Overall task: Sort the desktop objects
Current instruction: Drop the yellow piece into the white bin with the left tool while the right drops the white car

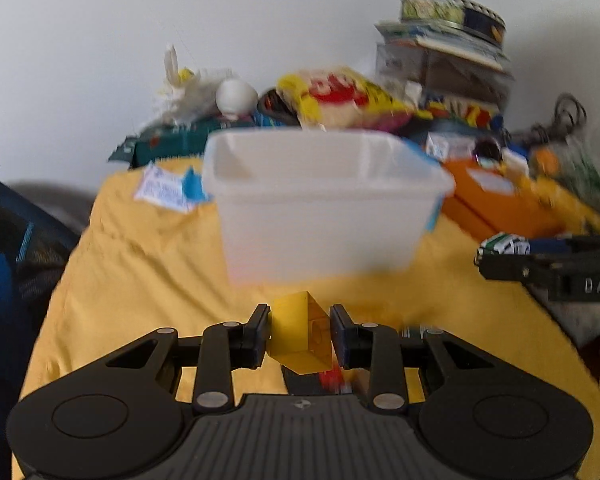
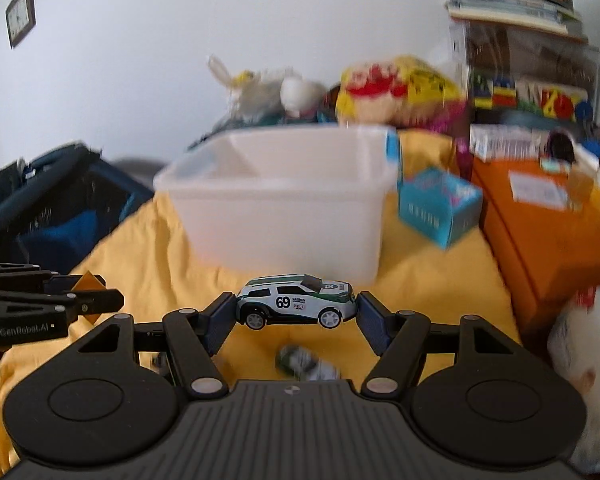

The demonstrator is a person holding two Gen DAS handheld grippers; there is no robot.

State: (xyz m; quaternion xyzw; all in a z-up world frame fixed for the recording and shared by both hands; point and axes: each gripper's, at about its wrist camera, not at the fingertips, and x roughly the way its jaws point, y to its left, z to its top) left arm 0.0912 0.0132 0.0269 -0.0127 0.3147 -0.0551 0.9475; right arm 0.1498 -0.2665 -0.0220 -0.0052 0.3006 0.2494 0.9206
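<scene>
Yellow block (image 1: 300, 332): clamped in the left gripper (image 1: 300, 334), above the bench's near edge.
Toy car (image 2: 296, 300): clamped in the right gripper (image 2: 296, 312).
Tub (image 2: 276, 196): mid-bench, apparently empty.
Progress: early; nothing sorted.

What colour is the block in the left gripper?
Yellow block; clearest in the left wrist view.

a yellow block (image 1: 300, 334) sits tilted, one corner up, clamped off the yellow cloth. a white toy car (image 2: 296, 300) with green stripes (number 69 on its door) hangs level, gripped nose and tail. the translucent white bin (image 1: 320, 216) stands upright just beyond both.
</scene>
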